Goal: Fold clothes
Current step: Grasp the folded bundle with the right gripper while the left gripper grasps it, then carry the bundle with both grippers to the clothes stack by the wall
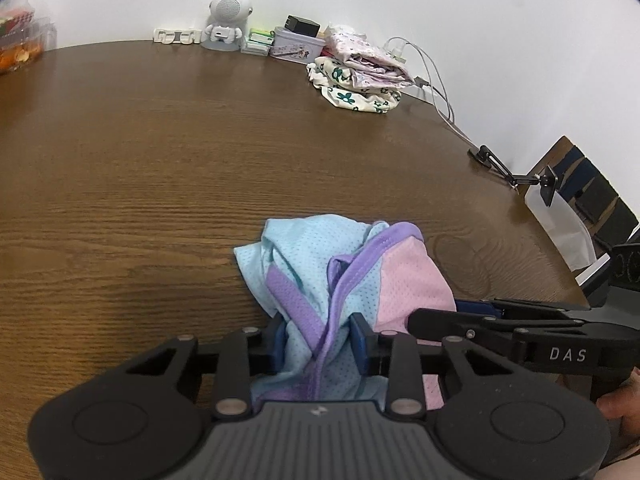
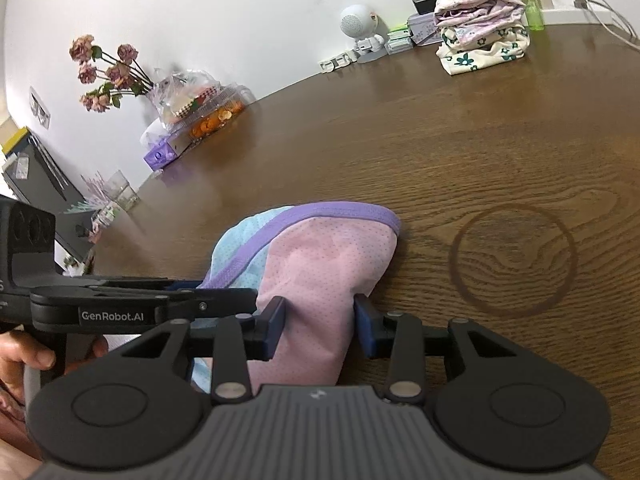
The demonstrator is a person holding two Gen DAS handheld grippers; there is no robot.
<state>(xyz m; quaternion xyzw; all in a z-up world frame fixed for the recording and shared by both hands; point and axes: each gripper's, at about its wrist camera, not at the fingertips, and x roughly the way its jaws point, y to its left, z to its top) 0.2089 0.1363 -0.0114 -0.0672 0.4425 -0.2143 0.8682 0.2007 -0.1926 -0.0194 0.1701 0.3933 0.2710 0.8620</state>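
A small mesh garment [image 1: 340, 276] in light blue, pink and purple lies bunched on the near part of the brown wooden table [image 1: 160, 160], and both tools grip it. The left gripper [image 1: 320, 338] is clamped on the blue part with the purple trim, the cloth bunched between its blue pads. The right gripper [image 2: 320, 326] is closed on the pink part, which fills the gap between its pads; in the left wrist view it reaches in from the right, just beside the left one. A hand [image 2: 28, 354] holds the left tool's handle at the lower left of the right wrist view. A dark ring mark [image 2: 514, 260] shows in the wood just right of the garment. Well away, by the white wall, sits a pile of folded clothes [image 1: 360, 76] with floral prints, near a small white robot figure [image 1: 226, 20], a tin [image 1: 296, 46] and charger cables [image 1: 432, 76]. Further left along the wall stand dried flowers [image 2: 108, 68] and a clear box of snacks [image 2: 200, 112].
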